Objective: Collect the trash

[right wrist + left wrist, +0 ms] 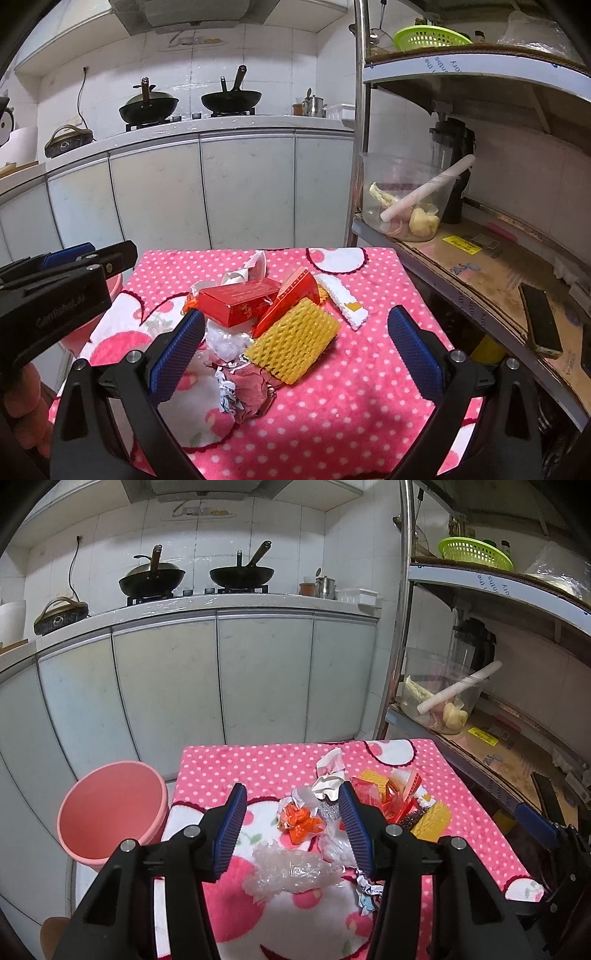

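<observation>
Blue-padded fingers (pixel 236 830) of the left gripper (pixel 293 827) are being held spread and empty above the desk (pixel 221 771), with a clear crumpled wrapper (pixel 291 873) lying beneath them. Spread and empty too are the fingers of the right gripper (pixel 295 354), over a yellow foam net (pixel 295 341). Nearly everything is judged as still being left: the red box (pixel 240 301), orange wrapper (pixel 301 821) and foil scraps are lying piled on the desk, while the pink bin (pixel 110 808) beside it is showing empty.
</observation>
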The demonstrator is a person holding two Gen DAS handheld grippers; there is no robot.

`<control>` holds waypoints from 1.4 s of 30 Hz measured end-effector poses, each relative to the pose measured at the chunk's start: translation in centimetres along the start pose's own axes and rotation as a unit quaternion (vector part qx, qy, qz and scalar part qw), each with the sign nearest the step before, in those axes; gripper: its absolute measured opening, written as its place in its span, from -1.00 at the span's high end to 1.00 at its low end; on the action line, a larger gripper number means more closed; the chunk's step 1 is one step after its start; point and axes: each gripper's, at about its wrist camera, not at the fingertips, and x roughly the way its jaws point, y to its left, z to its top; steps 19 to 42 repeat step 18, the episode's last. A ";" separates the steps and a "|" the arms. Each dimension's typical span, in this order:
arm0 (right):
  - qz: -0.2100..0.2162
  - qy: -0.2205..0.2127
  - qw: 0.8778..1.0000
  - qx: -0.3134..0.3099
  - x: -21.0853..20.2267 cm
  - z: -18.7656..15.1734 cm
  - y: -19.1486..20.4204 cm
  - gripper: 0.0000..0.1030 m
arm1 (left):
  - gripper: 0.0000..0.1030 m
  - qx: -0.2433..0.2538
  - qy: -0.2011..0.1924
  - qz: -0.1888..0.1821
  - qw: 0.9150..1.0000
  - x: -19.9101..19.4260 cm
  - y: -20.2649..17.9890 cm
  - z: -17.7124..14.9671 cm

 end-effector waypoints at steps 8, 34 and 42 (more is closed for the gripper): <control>0.000 0.000 1.000 -0.001 -0.1 0.0 0.1 -0.93 | 0.00 -0.003 0.000 0.001 1.000 -0.1 0.1 -0.1; 0.000 -0.002 1.000 -0.005 0.0 -0.1 0.3 -0.93 | 0.00 0.000 -0.002 0.005 1.000 -0.4 0.1 -0.3; 0.000 -0.002 1.000 -0.005 0.0 -0.1 0.3 -0.93 | 0.00 0.000 -0.002 0.005 1.000 -0.4 0.1 -0.3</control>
